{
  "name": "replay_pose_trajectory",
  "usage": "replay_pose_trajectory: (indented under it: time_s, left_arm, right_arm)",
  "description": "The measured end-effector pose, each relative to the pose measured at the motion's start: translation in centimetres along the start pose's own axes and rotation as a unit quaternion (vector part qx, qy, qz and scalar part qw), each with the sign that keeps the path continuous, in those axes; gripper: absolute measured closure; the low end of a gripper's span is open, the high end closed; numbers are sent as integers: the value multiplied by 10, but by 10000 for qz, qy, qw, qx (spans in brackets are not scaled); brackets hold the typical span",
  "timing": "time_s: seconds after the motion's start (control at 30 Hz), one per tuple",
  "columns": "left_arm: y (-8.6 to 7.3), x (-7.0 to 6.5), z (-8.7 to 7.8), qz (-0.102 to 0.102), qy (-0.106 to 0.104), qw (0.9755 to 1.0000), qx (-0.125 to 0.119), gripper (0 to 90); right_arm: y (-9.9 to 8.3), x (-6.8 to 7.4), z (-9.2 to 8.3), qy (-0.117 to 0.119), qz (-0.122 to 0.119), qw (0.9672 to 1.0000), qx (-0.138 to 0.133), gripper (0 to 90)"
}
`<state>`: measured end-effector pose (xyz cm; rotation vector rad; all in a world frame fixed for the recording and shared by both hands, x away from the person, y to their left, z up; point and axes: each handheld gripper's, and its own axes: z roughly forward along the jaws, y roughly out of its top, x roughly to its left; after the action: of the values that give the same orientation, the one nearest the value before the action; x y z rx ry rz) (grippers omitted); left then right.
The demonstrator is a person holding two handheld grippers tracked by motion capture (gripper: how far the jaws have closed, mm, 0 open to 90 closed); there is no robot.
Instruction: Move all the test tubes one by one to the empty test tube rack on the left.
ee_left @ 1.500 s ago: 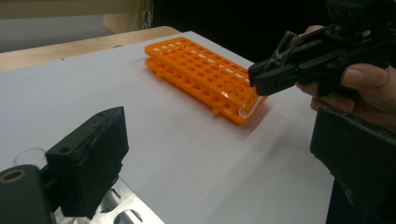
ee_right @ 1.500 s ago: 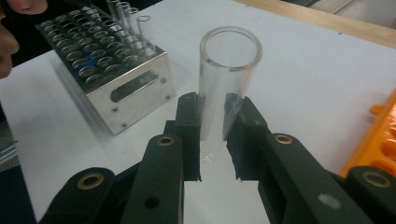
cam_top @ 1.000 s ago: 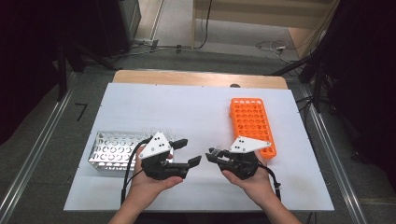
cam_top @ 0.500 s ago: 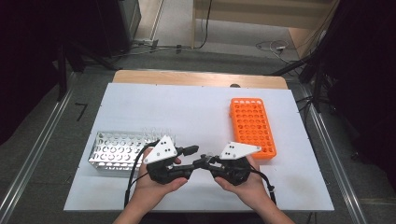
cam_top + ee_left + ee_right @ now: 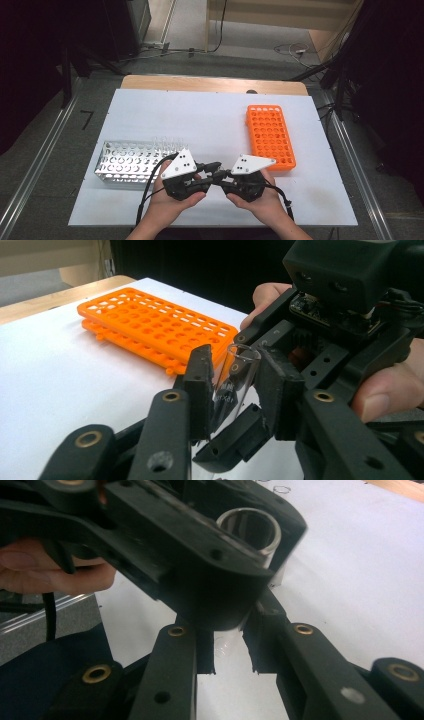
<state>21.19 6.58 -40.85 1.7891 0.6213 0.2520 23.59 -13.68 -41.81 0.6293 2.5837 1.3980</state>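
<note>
Over the white table [image 5: 210, 115] I see two racks set well apart: the metal rack [image 5: 131, 162] at my left with a few clear tubes standing in its far row, and the orange rack [image 5: 270, 136] at my right, which looks empty from above. Between them, near the front edge, I have both grippers meeting nose to nose above bare table.

Next in size are the grippers themselves. My left gripper [image 5: 227, 390] has just been closing, and its jaws now stand narrow around the upper part of a glass tube [image 5: 234, 377]; in the left gripper view the pads look to be against the glass on both sides, though I cannot swear the left pad is fully seated. My right gripper [image 5: 231, 652] is clamped narrow on the same tube lower down, its jaws crossing under the left one's.

So the tube [image 5: 248, 527] is in the air, open mouth up, tilted a little, pinched by both tools at once. That is where I judge the risk to lie. If I release the right grip before the left is firm, the tube could slide down through the pads and drop onto the table. If my two hands drift apart or twist against each other while both hold on, the glass could be levered and crack. A tilted grip would also make it harder to seat in an orange hole afterwards.
</note>
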Motion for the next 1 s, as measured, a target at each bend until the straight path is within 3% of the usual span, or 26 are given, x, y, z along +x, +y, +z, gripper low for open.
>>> replay_pose_trajectory:
  time_s: [0.43,0.8,0.9,1.0]
  left_arm:
    - [0,-1,0,126,101,9999,-21,735]
    - [0,0,-1,108,193,9997,-46,756]
    - [0,0,-2,90,188,9998,-48,757]
    - [1,2,-3,86,201,9997,-76,757]
  right_arm:
    - [1,1,0,85,12,10000,11,733]
    - [1,0,0,111,33,9999,0,711]
    - [1,0,-1,110,36,9999,-46,644]
    - [1,-1,-3,69,22,9999,-111,489]
